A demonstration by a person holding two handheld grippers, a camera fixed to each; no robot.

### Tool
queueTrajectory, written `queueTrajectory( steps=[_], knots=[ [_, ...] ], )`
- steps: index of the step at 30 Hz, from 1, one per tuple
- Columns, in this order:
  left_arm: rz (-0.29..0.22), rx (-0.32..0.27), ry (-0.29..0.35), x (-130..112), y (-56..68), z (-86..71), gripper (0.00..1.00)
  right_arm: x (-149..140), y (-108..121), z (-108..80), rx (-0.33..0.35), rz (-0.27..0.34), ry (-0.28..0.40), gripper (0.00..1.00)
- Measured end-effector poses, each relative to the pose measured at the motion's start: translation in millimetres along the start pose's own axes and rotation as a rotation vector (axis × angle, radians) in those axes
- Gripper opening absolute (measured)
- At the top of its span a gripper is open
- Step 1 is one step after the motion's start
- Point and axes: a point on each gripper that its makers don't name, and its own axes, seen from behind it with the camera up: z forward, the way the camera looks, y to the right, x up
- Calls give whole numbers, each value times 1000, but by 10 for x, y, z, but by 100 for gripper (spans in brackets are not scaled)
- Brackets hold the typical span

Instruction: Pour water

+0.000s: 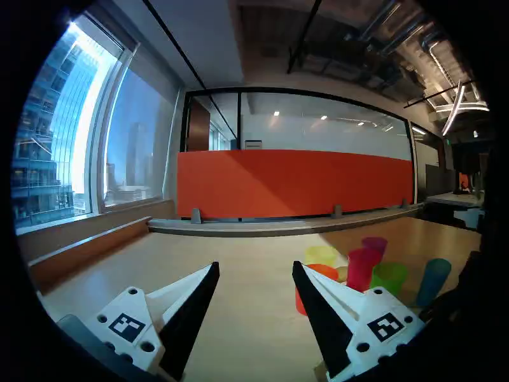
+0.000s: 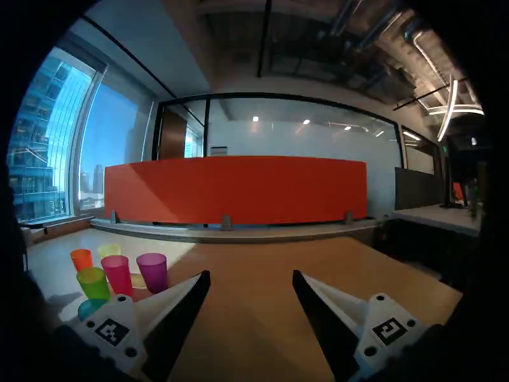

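Both hands empty. My left gripper (image 1: 255, 266) has its fingers spread wide with only bare desk (image 1: 254, 331) between them. My right gripper (image 2: 251, 274) is just as wide and holds nothing. I judge they are kept open and level so a cup can slip between the fingers once I close in. The task's things are six plastic cups clustered around the pink cup (image 1: 361, 268). The purple cup (image 1: 375, 243) is just behind it and the green cup (image 1: 389, 277) just beside it. The yellow cup (image 1: 320, 254) and teal cup (image 1: 434, 278) sit near, on either flank. The group seems to lie between my two grippers, so either could reach it. In the left gripper view, one finger covers part of the orange cup (image 1: 326, 272). In the right gripper view, the pink cup (image 2: 118, 274) stands clear, but the teal cup (image 2: 88, 309) is half cut off by my gripper's body. The rims face away, so I cannot tell which cup holds water, if any does.
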Motion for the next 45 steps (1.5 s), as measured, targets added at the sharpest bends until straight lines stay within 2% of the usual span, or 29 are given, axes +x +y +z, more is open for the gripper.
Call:
queueTrajectory(
  steps=[9,14,24,27,30,36,45],
  knots=[
    [25,-48,13,567,26,17,84,449,20,24,12,-17,-15,100],
    [22,-67,4,887,8,29,85,760,4,32,26,-25,-25,100],
    [28,-70,16,1611,-129,89,84,1438,-16,49,47,-43,-1,100],
    [24,-70,16,1760,-159,108,85,1593,-21,53,47,-45,6,100],
    [8,-103,11,1842,-90,112,84,1647,-74,42,66,-44,11,100],
    [-32,-205,3,1910,121,95,85,1653,-226,20,134,-32,0,100],
    [-37,-331,-12,1902,315,59,85,1682,-624,-93,328,-51,-2,100]
  ],
)
